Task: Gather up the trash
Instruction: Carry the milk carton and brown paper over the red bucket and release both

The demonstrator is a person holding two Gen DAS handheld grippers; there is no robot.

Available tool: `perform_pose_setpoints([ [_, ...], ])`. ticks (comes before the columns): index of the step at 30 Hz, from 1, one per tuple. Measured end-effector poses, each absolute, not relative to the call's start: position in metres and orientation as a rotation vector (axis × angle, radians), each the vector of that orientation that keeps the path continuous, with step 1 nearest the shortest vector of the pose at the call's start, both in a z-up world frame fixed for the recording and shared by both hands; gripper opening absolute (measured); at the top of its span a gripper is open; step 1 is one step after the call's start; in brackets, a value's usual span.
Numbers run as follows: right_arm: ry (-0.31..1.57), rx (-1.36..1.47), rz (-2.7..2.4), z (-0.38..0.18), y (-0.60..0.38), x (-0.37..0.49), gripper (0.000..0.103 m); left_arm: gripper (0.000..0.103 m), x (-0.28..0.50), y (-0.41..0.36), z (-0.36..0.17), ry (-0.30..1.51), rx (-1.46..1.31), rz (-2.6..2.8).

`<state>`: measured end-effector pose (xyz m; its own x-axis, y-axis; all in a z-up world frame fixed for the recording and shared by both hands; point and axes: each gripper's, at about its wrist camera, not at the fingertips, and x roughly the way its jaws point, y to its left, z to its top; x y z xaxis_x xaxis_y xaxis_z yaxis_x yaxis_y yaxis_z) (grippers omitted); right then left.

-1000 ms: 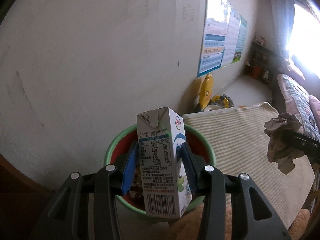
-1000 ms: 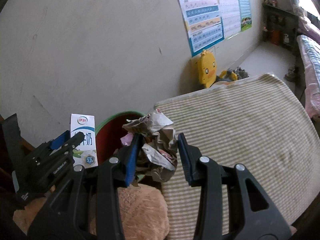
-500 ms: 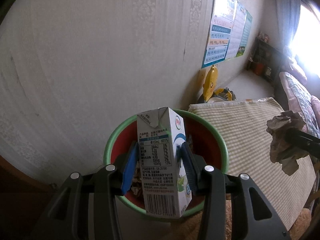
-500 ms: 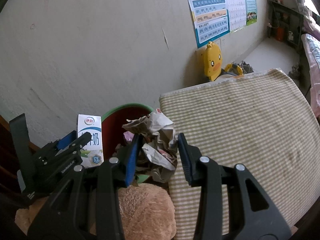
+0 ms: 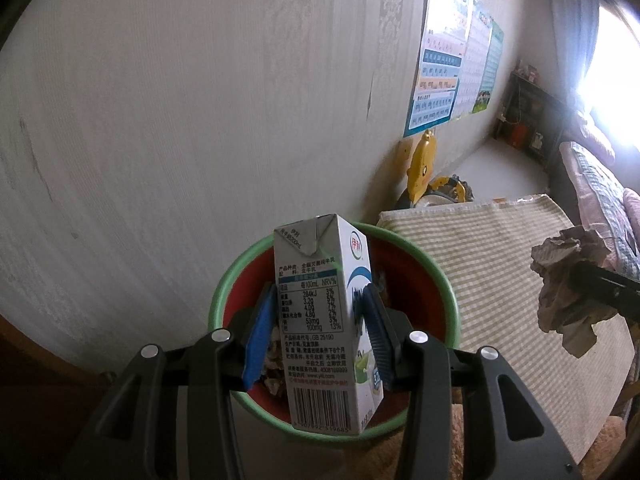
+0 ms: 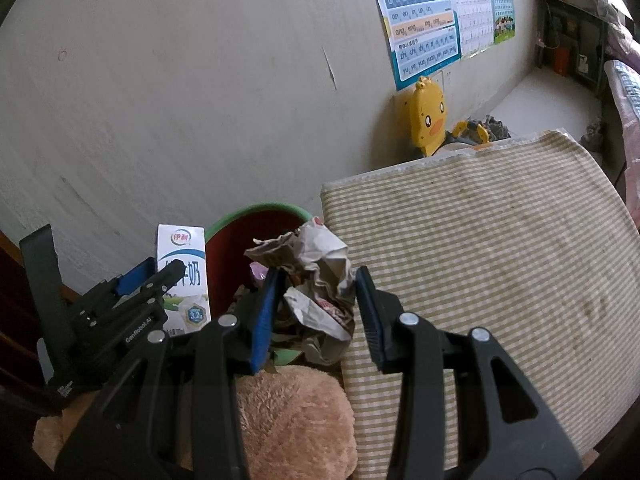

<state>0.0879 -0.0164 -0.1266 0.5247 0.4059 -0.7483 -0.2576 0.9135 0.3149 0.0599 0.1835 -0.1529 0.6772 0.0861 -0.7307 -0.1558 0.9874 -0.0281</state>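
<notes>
My left gripper (image 5: 318, 330) is shut on a white and blue milk carton (image 5: 324, 320) and holds it upright over a red bin with a green rim (image 5: 424, 252); trash lies in the bin. The carton (image 6: 182, 276) and left gripper (image 6: 136, 300) also show in the right wrist view, beside the bin (image 6: 256, 216). My right gripper (image 6: 316, 312) is shut on a crumpled wad of paper (image 6: 320, 280), just right of the bin's rim. The wad (image 5: 568, 284) shows at the right in the left wrist view.
A striped beige mat (image 6: 480, 248) covers the surface to the right of the bin. A brown plush cushion (image 6: 288, 416) lies below the grippers. The wall (image 5: 200, 120) stands right behind the bin. A yellow duck toy (image 6: 428, 116) leans on the wall.
Both grippers have moved forward and lower toward the bin, with carton and paper wad still held. More of the bin's inside shows under the carton.
</notes>
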Motion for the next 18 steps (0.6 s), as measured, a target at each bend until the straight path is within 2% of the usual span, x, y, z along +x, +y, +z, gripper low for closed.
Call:
perform_pose_setpoints([
  [18, 0.948, 0.147, 0.44, -0.13, 0.01, 0.111, 0.038, 0.041, 0.075, 0.19, -0.15, 0.793, -0.074, 0.137],
])
